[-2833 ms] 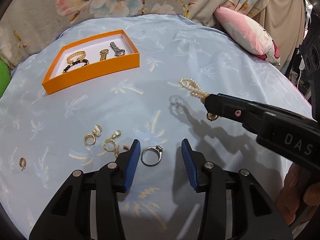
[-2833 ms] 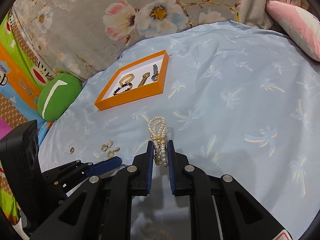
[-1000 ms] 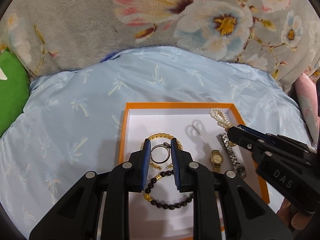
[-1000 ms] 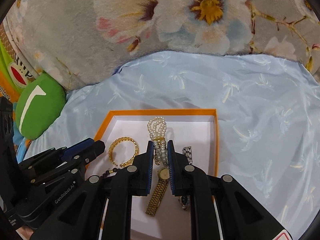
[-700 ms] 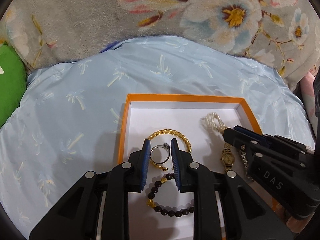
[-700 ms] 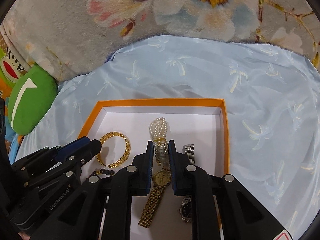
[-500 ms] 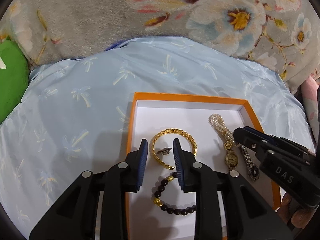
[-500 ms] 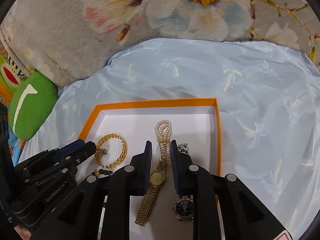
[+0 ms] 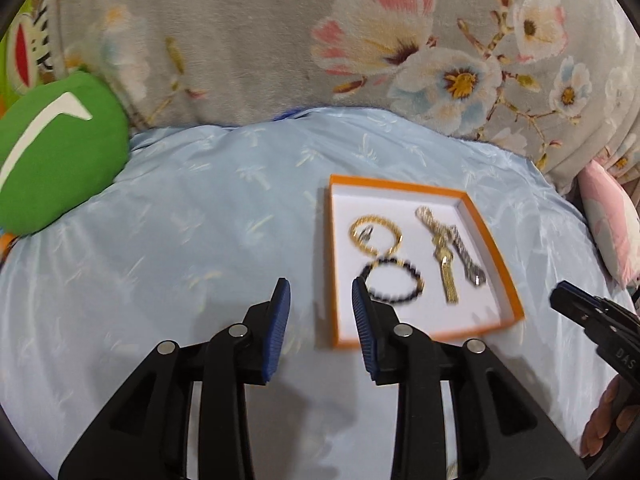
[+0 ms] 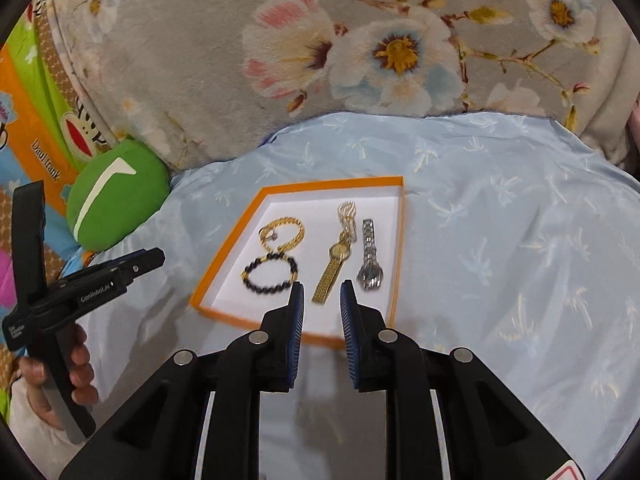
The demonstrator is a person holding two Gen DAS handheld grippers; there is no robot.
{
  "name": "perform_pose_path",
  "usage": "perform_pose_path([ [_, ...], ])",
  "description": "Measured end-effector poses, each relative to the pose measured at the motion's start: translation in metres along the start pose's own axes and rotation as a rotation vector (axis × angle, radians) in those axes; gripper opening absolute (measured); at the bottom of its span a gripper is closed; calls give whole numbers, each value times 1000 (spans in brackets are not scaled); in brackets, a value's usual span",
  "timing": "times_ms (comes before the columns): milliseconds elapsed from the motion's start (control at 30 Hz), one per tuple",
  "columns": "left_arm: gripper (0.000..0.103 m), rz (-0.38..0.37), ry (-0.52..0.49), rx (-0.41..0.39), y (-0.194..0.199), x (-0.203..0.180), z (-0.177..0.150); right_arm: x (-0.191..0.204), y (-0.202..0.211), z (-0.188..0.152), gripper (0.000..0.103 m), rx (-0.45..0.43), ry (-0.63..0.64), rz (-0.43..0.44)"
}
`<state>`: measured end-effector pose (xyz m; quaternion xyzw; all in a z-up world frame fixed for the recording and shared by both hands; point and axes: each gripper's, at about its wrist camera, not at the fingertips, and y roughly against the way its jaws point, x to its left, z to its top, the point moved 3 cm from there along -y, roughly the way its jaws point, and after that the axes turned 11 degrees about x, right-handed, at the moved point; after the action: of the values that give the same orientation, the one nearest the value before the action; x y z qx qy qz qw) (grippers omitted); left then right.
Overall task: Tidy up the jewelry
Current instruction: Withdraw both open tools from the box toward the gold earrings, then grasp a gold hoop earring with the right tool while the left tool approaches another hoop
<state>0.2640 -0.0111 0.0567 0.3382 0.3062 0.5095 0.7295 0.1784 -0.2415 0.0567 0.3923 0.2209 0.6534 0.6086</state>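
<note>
An orange box (image 9: 497,257) (image 10: 227,256) with a white floor lies on the light blue cloth. In it lie a gold chain bracelet (image 9: 394,229) (image 10: 296,232) with a silver ring (image 9: 365,233) (image 10: 272,235) inside it, a black bead bracelet (image 9: 412,276) (image 10: 268,276), a pearl bracelet (image 9: 426,216) (image 10: 347,212), a gold watch (image 9: 445,268) (image 10: 336,260) and a silver watch (image 9: 468,256) (image 10: 370,256). My left gripper (image 9: 318,304) is open and empty, left of the box's near corner. My right gripper (image 10: 322,304) is open and empty, over the box's near edge.
A green cushion (image 9: 52,148) (image 10: 116,196) lies at the left. A grey floral blanket (image 9: 280,40) (image 10: 360,40) rises behind the cloth. A pink pillow (image 9: 608,220) sits at the right edge. A hand (image 10: 76,376) holds the left gripper's handle.
Both grippers opened and let go: the ring now lies inside the gold bracelet, the pearl bracelet lies by the gold watch. Both grippers have pulled back from the box.
</note>
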Motion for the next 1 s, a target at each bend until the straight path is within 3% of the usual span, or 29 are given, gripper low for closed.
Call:
perform_pose_path([
  [233, 35, 47, -10, 26, 31, 13, -77, 13, 27, -91, 21, 40, -22, 12],
  [400, 36, 38, 17, 46, 35, 15, -119, 29, 24, -128, 21, 84, -19, 20],
  [633, 40, 28, 63, 61, 37, 22, -150, 47, 11, -144, 21, 134, 1, 0],
  [767, 48, 34, 78, 57, 38, 28, -156, 52, 5, -144, 36, 138, -6, -29],
  [1000, 49, 54, 70, 66, 33, 30, -157, 57, -6, -143, 37, 157, 0, -54],
])
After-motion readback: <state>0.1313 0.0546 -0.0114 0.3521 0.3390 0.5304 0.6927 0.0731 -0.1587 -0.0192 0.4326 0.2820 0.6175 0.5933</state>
